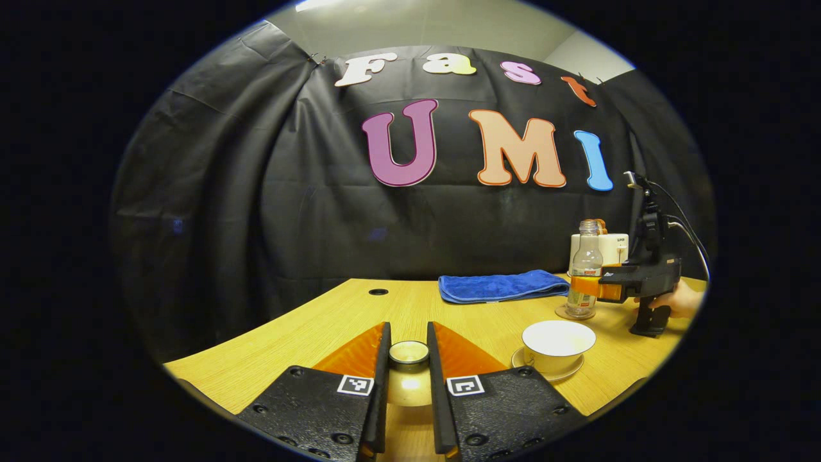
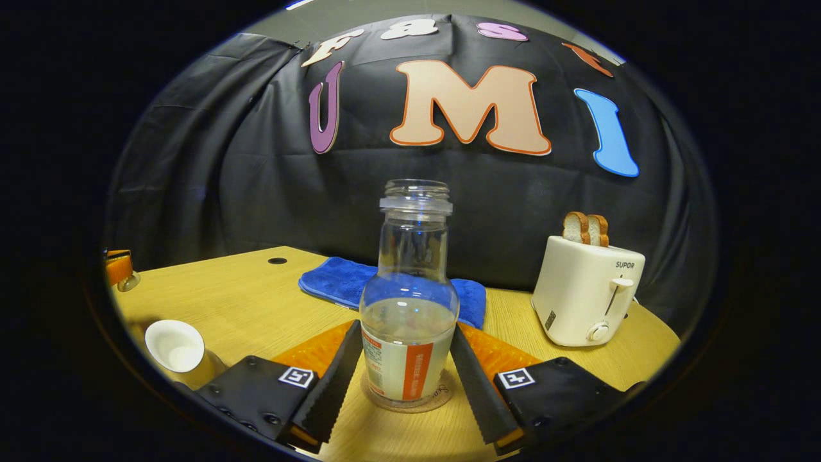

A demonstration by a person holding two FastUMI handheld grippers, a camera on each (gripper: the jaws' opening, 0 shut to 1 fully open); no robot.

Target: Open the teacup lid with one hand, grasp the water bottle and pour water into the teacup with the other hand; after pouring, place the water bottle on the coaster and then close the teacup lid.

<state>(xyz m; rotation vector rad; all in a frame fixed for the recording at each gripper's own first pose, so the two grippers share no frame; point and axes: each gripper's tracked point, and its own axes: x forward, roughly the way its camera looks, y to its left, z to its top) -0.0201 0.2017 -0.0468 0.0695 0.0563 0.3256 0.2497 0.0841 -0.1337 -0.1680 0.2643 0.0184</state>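
Gleaming round lid (image 1: 409,352), ribbed bottle (image 2: 410,301)

The left gripper (image 2: 118,269) is cut off at the right gripper view's edge.

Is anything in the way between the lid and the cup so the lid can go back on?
Nothing visible is. The left gripper holds the lid by its knob, and the open teacup sits off to its right, with only bare table between them. The water bottle stands farther back on its coaster.
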